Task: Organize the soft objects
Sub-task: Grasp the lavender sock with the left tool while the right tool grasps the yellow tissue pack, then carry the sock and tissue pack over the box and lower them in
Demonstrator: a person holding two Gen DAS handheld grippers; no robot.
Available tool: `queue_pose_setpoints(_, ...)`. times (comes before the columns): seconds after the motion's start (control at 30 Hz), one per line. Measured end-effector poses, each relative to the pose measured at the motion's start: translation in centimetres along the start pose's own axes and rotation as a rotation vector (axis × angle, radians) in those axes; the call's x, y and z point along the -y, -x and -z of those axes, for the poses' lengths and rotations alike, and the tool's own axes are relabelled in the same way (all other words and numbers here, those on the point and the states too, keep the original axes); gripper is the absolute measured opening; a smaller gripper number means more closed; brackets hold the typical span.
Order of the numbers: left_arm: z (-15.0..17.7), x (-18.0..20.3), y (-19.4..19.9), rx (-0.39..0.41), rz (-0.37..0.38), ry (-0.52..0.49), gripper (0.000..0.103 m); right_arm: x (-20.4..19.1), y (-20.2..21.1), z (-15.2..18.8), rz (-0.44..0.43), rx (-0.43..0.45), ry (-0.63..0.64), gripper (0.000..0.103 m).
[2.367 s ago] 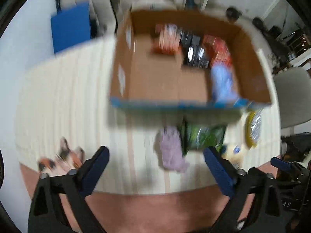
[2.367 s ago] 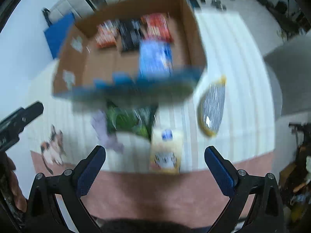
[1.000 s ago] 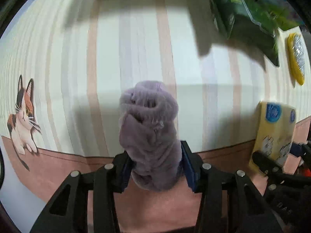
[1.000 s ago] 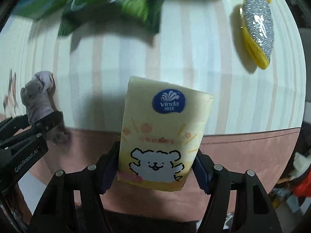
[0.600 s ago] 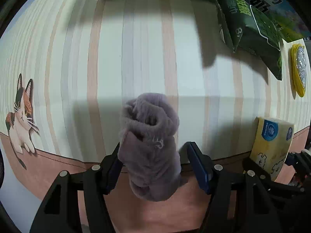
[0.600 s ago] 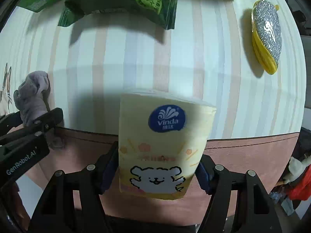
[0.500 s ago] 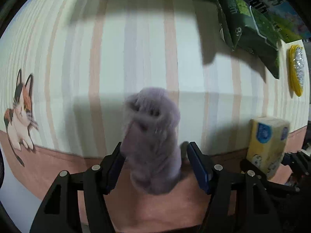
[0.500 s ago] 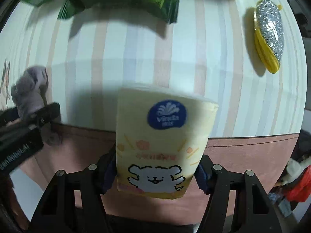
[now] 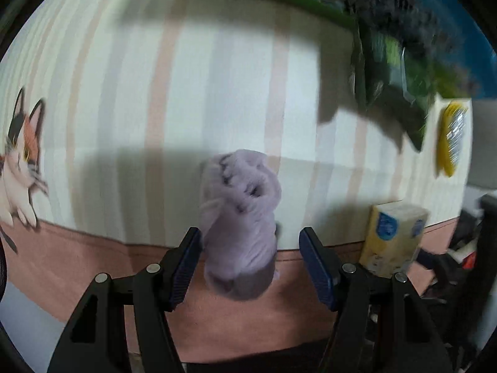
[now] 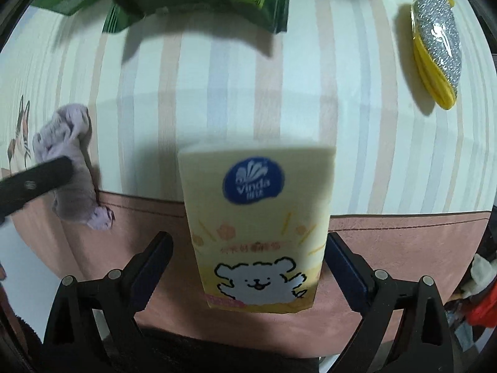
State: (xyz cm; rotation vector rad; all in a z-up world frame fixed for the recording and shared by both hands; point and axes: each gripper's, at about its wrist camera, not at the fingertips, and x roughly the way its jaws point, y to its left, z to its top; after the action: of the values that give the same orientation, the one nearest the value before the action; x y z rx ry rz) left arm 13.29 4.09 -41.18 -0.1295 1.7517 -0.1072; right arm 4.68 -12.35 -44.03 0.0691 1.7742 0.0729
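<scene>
Your right claw [image 10: 248, 250], parted, straddles the "Vinda" tissue pack [image 10: 257, 227]; your left claw [image 9: 248, 256] gapes around the purple sock [image 9: 240, 233].

— Where do the two stand along the tablecloth [image 9: 217, 93]?
— Both at its near pink border. The left gripper [image 9: 251, 264] has its jaws spread apart, and the right gripper [image 10: 248, 267] gapes too, fingers parted wide.

striped tablecloth [image 9: 217, 71] in cream, peach and pale blue, pink band along near edge. cartoon cat print [image 9: 21, 161] at left edge. hard shadows across the stripes. dim clutter [image 10: 478, 292] past the right corner, too blurred to tell.
</scene>
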Motion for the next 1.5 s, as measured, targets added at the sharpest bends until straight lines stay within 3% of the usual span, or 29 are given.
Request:
queue_pose_setpoints(0.17,-0.3,1.9,-1.2,0.011,-0.129,-0.071,0.062,-0.1,1.2,-1.7,0.001,0.006,-0.019,0.097)
queue_pose_setpoints(0.3,0.2,3.8,-1.2,0.023,-0.173,-0.099,0.042,1.1,1.3,-2.7,-0.003,-0.009,-0.018,0.095)
queue_pose_setpoints(0.5,0.7,5.0,-0.9,0.034,-0.207,-0.112,0.038,1.0,0.7,-2.5,0.019,-0.006,-0.027,0.069)
queue_pose_setpoints(0.67,3.3,7.3,0.6,0.059,-0.191,-0.122,0.037,1.4,0.7,-1.5,0.001,0.011,-0.027,0.066)
queue_pose_setpoints(0.77,4.7,7.8,3.6,0.094,-0.139,-0.126,0.037,1.2,2.3,-1.0,-0.026,0.033,-0.016,0.066)
queue_pose_setpoints(0.97,5.0,10.0,14.3,0.257,-0.027,-0.167,0.037,0.5,11.6,0.1,-0.163,0.158,0.041,0.066)
queue_pose_setpoints(1.1,1.4,10.5,21.6,0.358,0.017,-0.205,0.037,0.3,20.5,-1.5,-0.210,0.306,0.089,0.066)
queue_pose_setpoints(1.23,-4.6,10.0,25.0,0.403,-0.033,-0.216,0.038,-0.1,26.4,-5.4,-0.214,0.408,0.111,0.066)
queue_pose_setpoints(1.37,-12.1,9.2,24.8,0.326,-0.023,-0.189,0.037,0.0,27.6,-11.5,-0.201,0.413,0.097,0.066)
queue_pose_setpoints(1.5,-17.2,8.6,21.3,0.213,-0.009,-0.161,0.038,-0.1,24.7,-17.0,-0.181,0.351,0.089,0.066)
